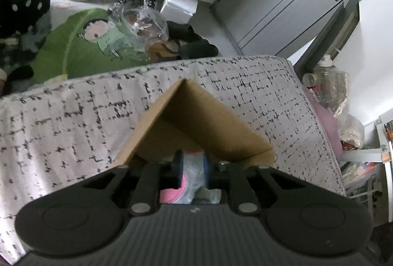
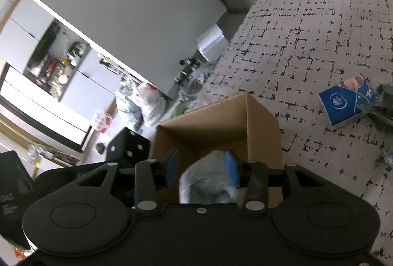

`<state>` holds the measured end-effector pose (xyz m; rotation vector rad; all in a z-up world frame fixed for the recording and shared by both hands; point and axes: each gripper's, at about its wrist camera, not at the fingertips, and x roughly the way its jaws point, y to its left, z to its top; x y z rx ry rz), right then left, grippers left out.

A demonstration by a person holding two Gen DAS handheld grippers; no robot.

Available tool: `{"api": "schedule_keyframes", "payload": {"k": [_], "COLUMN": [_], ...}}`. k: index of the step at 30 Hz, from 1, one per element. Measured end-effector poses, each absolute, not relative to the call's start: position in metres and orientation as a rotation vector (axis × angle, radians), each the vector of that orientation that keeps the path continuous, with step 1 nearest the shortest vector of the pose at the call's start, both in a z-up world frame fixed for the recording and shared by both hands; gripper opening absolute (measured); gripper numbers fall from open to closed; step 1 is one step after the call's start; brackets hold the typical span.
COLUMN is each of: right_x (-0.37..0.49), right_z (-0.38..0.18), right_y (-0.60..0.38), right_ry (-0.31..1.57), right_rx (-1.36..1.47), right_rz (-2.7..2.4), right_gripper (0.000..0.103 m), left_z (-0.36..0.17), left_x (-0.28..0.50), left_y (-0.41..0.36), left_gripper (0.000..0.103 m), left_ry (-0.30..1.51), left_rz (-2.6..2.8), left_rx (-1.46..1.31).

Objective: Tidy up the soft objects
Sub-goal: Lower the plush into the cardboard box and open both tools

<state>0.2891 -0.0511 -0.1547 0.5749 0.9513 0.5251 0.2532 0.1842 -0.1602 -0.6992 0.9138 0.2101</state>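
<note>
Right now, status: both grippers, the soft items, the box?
Left gripper shut on a pink-and-white bagged soft item over the cardboard box. Right gripper open, grey bundle between the pads above the box. Nothing blocking.

Your left gripper (image 1: 193,169) is matte black, with two round discs at its outer corners, angled link arms pinned by silver rivets, a ribbed grey centre panel and blue pads. Your right gripper (image 2: 202,169) has the same build: black links, silver pins, blue pads (image 2: 232,169).
</note>
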Motion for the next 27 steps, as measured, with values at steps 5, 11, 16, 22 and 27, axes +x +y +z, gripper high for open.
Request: {"api": "schedule_keyframes", "payload": {"k": [5,11,16,22,27], "right_x": [0.285,0.271,0.259,0.250,0.247], "right_z": [-0.140,-0.112,-0.087,-0.065,-0.055], "right_y": [-0.064,-0.084,-0.104,-0.137,-0.165], "right_ry": [0.928,0.867,0.778,0.690,0.646], "right_rx": [0.602,0.588,0.553,0.497,0.468], "right_rz": [0.505,0.484,0.413,0.276,0.208], "right_gripper": [0.045,0.068,0.092,0.103,0.103], "left_z": [-0.147,-0.123,-0.100,-0.077,-0.060], "left_x": [0.246,0.231,0.216,0.204,0.198], "left_y": [0.185,0.176,0.159,0.136,0.112], "left_gripper": [0.022,0.045,0.063,0.072,0.074], "left_ry": [0.919,0.892,0.832,0.787,0.749], "left_rz": [0.224,0.250,0.285,0.271,0.237], "left_rx": [-0.718,-0.673,-0.600,-0.563,-0.539]}}
